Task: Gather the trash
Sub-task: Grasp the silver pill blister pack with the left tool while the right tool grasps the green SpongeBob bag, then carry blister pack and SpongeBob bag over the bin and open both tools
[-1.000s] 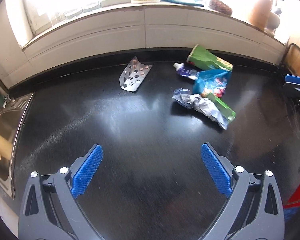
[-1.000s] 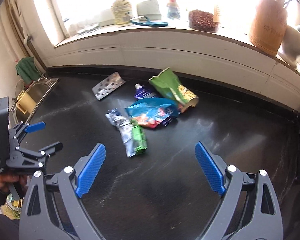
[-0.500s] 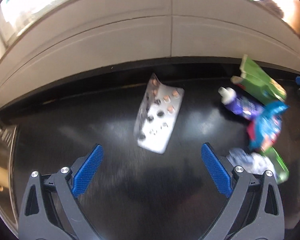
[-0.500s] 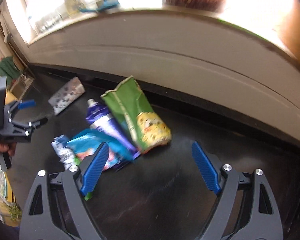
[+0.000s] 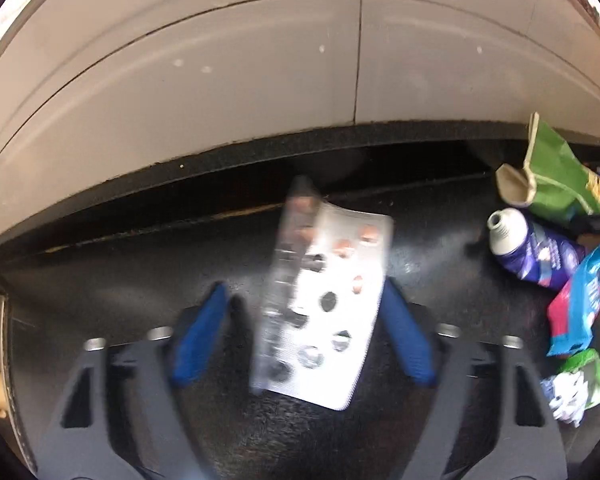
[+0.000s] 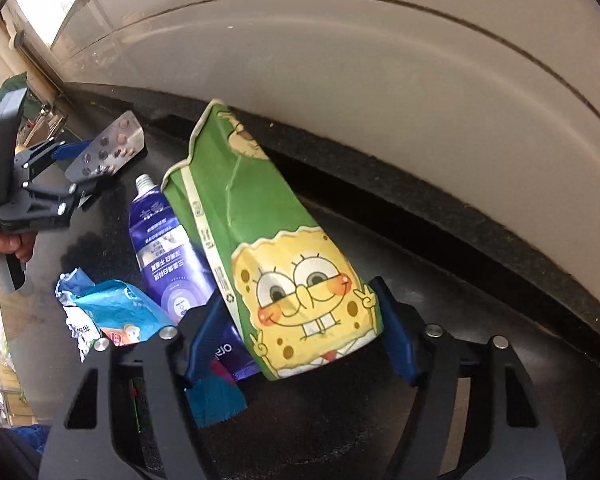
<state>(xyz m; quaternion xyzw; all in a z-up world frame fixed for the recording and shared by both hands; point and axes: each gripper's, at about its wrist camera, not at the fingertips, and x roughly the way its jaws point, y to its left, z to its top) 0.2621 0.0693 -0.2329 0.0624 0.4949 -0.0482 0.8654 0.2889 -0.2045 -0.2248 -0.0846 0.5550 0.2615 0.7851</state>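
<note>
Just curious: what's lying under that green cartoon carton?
The green carton overlaps a purple tube, whose capless neck sticks out at the far end. A blue wrapper lies beside the tube. What lies under the carton's middle is covered.

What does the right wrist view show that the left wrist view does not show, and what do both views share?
Only the right wrist view shows the cartoon face on the green carton, the right gripper closing around it, and the hand that holds the left gripper.

Only the left wrist view shows the crumpled green and white wrapper.

Both show the blister pack, with the left gripper's jaws closing around it, the purple tube, the blue packet and the black counter.
</note>
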